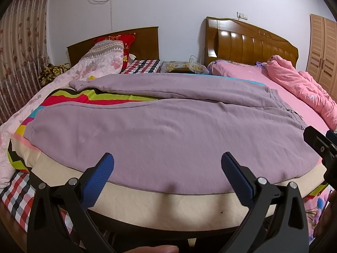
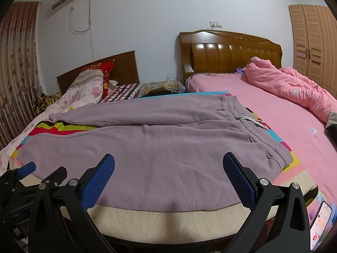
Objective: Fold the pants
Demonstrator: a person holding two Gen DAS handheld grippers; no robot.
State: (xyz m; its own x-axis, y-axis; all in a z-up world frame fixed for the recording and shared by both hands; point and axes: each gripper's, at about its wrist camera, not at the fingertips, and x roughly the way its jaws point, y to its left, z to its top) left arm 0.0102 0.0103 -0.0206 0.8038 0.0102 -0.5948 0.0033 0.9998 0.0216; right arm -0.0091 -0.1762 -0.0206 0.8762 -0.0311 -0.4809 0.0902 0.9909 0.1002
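Mauve sweatpants point(image 1: 168, 126) lie spread flat on a bed, legs running left, waistband point(image 2: 242, 113) at the right; they also show in the right wrist view point(image 2: 158, 147). The two legs lie apart, with striped bedding between them. My left gripper point(image 1: 167, 179) is open and empty, hovering just above the near edge of the near leg. My right gripper point(image 2: 168, 179) is open and empty above the near edge, closer to the waist. The right gripper's body point(image 1: 320, 145) shows at the left view's right edge; the left gripper's blue pad point(image 2: 26, 167) shows at the right view's left edge.
The pants rest on a colourful striped blanket point(image 1: 69, 97) over a cream mattress edge point(image 2: 168, 217). A pink bed with a bunched pink quilt point(image 2: 294, 86) stands to the right. Pillows point(image 1: 105, 54) and a nightstand point(image 1: 181, 66) are behind. A phone point(image 2: 320, 225) lies at the lower right.
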